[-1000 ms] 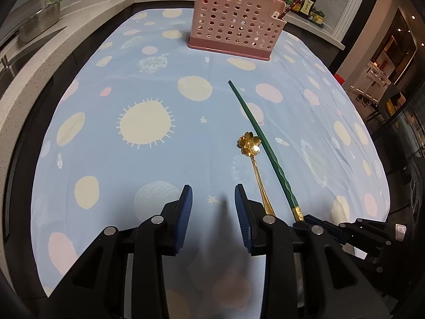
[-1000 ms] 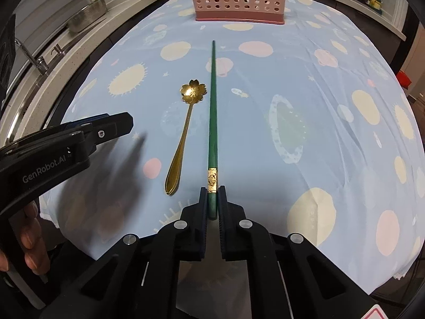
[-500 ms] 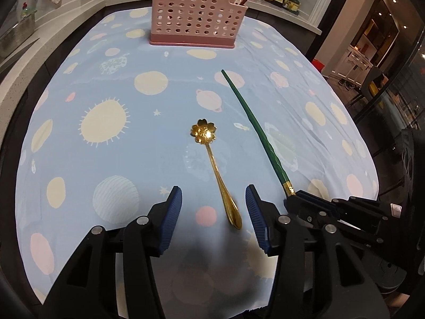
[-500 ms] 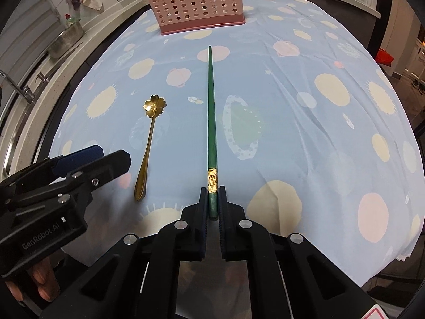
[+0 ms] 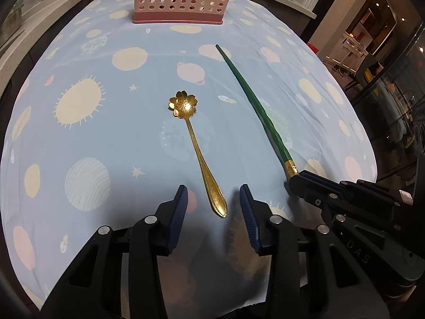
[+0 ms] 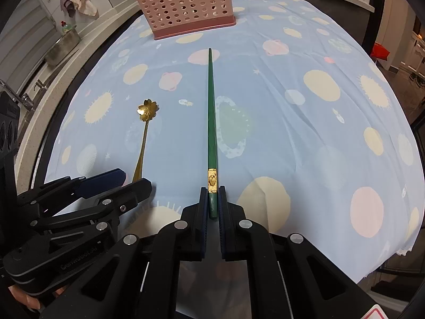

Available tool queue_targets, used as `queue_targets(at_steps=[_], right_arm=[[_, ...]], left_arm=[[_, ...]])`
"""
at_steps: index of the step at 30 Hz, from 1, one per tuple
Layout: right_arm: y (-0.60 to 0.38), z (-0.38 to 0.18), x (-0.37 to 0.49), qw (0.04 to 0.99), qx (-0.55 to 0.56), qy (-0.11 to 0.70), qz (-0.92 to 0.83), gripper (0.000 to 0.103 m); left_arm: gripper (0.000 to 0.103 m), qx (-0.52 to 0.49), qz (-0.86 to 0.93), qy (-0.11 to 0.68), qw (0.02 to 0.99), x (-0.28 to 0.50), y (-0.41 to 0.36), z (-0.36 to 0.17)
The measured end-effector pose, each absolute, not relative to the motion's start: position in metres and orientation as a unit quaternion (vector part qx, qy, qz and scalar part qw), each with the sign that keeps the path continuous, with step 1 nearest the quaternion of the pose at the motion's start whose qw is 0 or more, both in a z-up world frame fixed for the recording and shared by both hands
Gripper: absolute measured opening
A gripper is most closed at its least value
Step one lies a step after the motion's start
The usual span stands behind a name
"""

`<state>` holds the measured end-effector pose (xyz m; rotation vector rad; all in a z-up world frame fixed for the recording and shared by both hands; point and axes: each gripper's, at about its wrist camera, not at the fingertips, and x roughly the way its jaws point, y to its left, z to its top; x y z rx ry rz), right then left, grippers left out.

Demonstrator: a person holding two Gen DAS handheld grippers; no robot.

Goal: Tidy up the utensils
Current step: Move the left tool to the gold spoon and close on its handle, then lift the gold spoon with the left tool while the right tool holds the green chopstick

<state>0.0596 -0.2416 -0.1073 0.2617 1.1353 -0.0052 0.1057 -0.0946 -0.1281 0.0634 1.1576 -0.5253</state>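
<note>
The right gripper (image 6: pixel 212 199) is clamped on the butt end of a green chopstick (image 6: pixel 211 122), just behind its gold band, the stick pointing straight ahead over the cloth. The left gripper (image 5: pixel 213 207) stands wide apart, its blue pads (image 5: pixel 179 212) flanking the tail of a gold flower-bowled spoon (image 5: pixel 196 148) without touching it. The spoon lies flat on the blue planet-print tablecloth (image 5: pixel 79 138), just beside the chopstick. A pink perforated utensil basket (image 6: pixel 186 5) sits at the far edge, well apart from both.
</note>
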Motion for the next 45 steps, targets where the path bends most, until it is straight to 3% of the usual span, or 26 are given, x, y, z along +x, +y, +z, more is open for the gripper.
queue_targets(at_steps=[4,21,24,32,35,39,45], right_arm=[[-0.242,-0.107,0.059,0.835,0.123,0.536,-0.002,0.007],[-0.242,-0.087,0.058,0.847,0.131,0.515,0.007,0.007],[-0.244,-0.077,0.059,0.853,0.135,0.504,0.008,0.007],[-0.249,-0.060,0.067,0.863,0.142,0.485,0.009,0.007],[-0.249,-0.069,0.068,0.857,0.144,0.494,0.009,0.007],[-0.246,-0.079,0.065,0.851,0.145,0.505,0.012,0.007],[-0.245,-0.080,0.064,0.849,0.147,0.507,0.013,0.007]], left_arm=[[0.013,0.017,-0.246,0.545,0.801,0.106,-0.089,-0.130],[0.010,-0.001,-0.224,0.499,0.837,0.114,-0.070,-0.091],[0.003,-0.005,-0.221,0.485,0.846,0.119,-0.067,-0.078],[0.003,-0.024,-0.215,0.474,0.853,0.134,-0.059,-0.065],[0.004,-0.029,-0.225,0.492,0.840,0.131,-0.062,-0.077],[0.016,-0.013,-0.223,0.524,0.822,0.122,-0.066,-0.104],[0.016,-0.025,-0.224,0.561,0.796,0.118,-0.065,-0.132]])
